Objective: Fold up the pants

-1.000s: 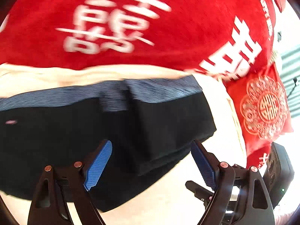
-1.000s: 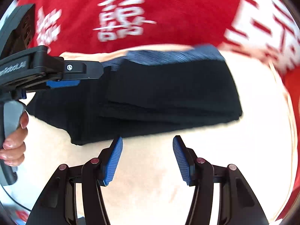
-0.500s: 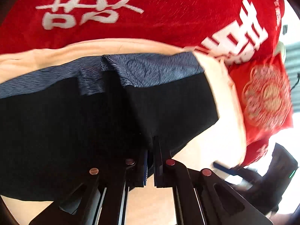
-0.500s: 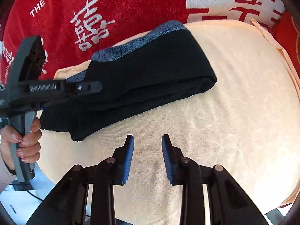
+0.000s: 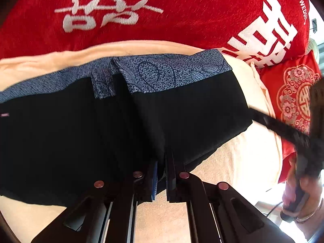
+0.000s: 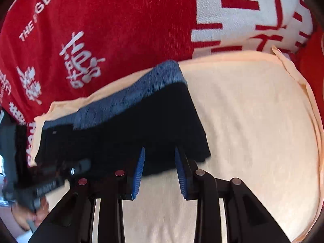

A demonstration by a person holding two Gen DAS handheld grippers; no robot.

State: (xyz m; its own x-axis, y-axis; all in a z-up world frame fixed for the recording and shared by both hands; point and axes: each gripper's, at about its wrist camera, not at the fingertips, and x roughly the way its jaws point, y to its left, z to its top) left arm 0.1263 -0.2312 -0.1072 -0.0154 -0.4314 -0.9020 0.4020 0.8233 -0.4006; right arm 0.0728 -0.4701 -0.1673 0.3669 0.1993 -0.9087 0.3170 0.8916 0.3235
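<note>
The black pants point(image 5: 60, 141) with a blue patterned waistband point(image 5: 172, 70) lie folded on a peach towel point(image 5: 232, 162). My left gripper point(image 5: 161, 162) is shut on the near edge of the pants, at a fold in the middle. In the right wrist view the pants point(image 6: 131, 131) lie left of centre on the towel point(image 6: 253, 121). My right gripper point(image 6: 159, 158) is open, its blue pads astride the near right edge of the pants. The left gripper shows blurred at the left edge point(image 6: 46, 178).
A red blanket with white characters point(image 5: 182, 10) covers the surface behind the towel. A red patterned cushion point(image 5: 293, 97) lies at the right. The right gripper and the hand holding it point(image 5: 299, 162) show at the right of the left wrist view.
My left gripper closed on the pants' near edge and stays shut. My right gripper moved forward to the pants' right end and its jaws opened wider.
</note>
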